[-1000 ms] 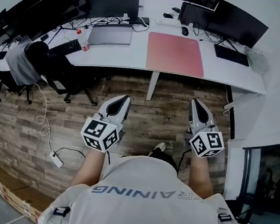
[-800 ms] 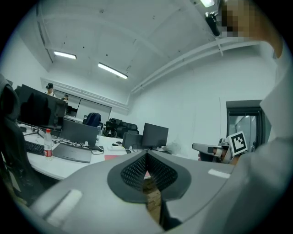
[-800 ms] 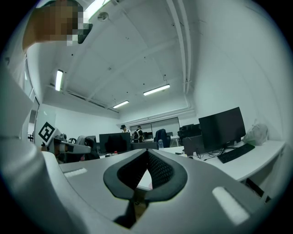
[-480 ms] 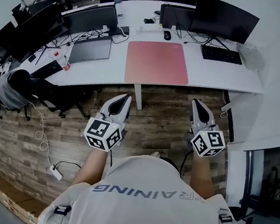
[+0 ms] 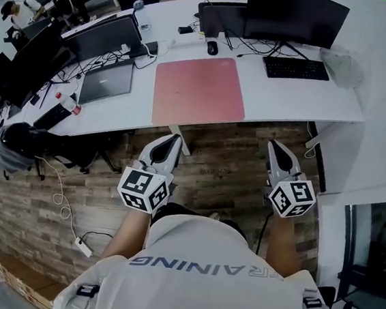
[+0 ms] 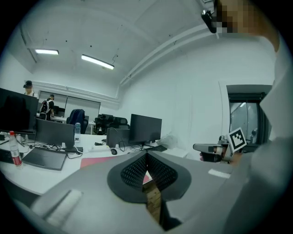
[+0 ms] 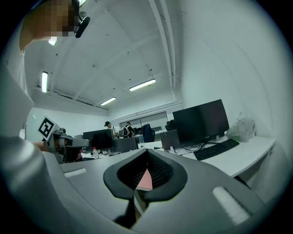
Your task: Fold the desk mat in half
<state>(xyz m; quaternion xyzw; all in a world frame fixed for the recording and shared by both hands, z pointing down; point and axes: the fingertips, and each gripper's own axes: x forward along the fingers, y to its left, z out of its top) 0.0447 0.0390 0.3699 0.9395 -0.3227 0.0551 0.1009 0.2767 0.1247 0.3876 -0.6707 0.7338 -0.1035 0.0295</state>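
Observation:
A pink desk mat [image 5: 198, 90] lies flat and unfolded on the white desk [image 5: 301, 100], its near edge along the desk's front edge. Both grippers are held out level over the wood floor, short of the desk and apart from the mat. My left gripper [image 5: 174, 139] points at the mat's near left corner with its jaws shut and nothing in them. My right gripper [image 5: 274, 145] is shut and holds nothing, right of the mat. In the left gripper view the mat [image 6: 98, 161] shows beyond the closed gripper [image 6: 147, 155]. In the right gripper view the mat [image 7: 146, 180] shows as a sliver under the closed gripper [image 7: 147, 153].
On the desk around the mat are a laptop [image 5: 107, 82], a mouse [image 5: 212, 47], a keyboard [image 5: 296, 68], monitors [image 5: 297, 16], a bottle [image 5: 67, 101] and cables. A desk leg [image 5: 179, 142] stands near the left gripper. An office chair [image 5: 29, 143] is at the left, a power strip [image 5: 84, 247] on the floor.
The person has walked toward the desk: desk and mat have come closer and shifted left in the head view. Both grippers stayed shut and side by side.

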